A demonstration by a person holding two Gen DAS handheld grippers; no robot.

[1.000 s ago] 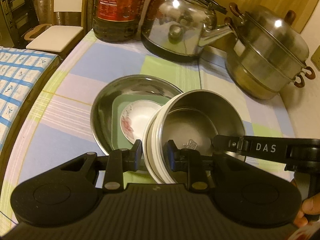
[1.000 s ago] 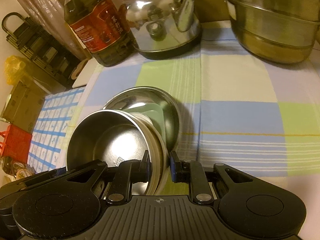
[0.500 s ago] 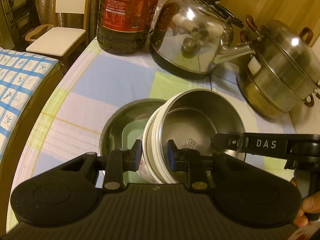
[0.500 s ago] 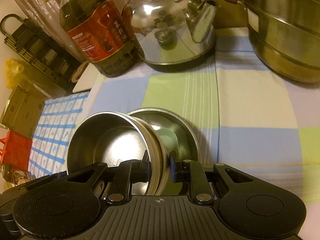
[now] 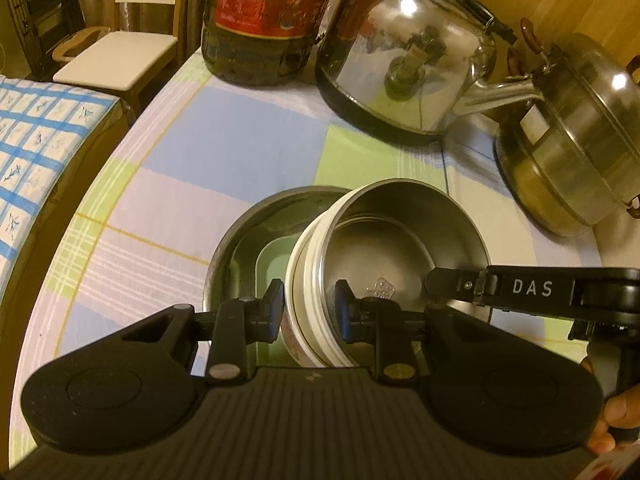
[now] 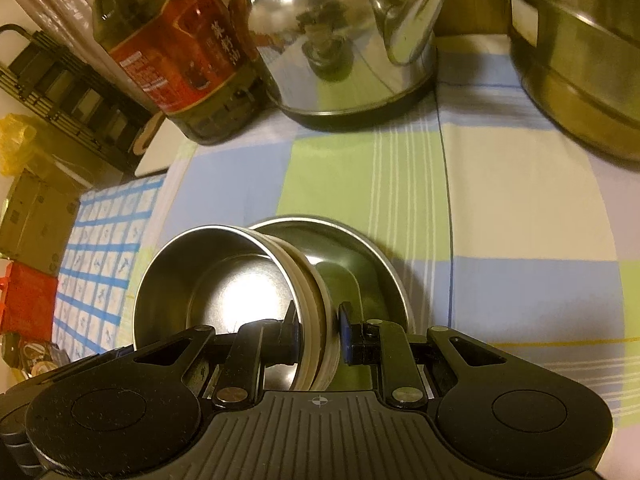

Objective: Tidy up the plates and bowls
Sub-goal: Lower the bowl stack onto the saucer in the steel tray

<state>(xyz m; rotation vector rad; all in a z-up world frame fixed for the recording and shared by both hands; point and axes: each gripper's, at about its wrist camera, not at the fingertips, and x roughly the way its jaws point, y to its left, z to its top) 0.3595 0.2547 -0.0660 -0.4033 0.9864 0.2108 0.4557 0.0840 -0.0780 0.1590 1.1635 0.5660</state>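
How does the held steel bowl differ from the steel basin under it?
The steel bowl is narrower with steep walls; the basin is wider and shallower. The bowl is tilted, gripped by both grippers; the basin lies flat on the tablecloth. The bowl looks empty; the basin holds a green dish. Both are shiny metal.

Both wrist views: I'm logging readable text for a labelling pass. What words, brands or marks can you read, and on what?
"DAS": white letters on the right gripper's black finger arm, seen in the left wrist view.
Oil bottle: large characters and white small print on the red label, too blurred to read.
Steel bowl: stamped mark on the inside bottom, too small to read.
Big pot: white sticker, no text legible.
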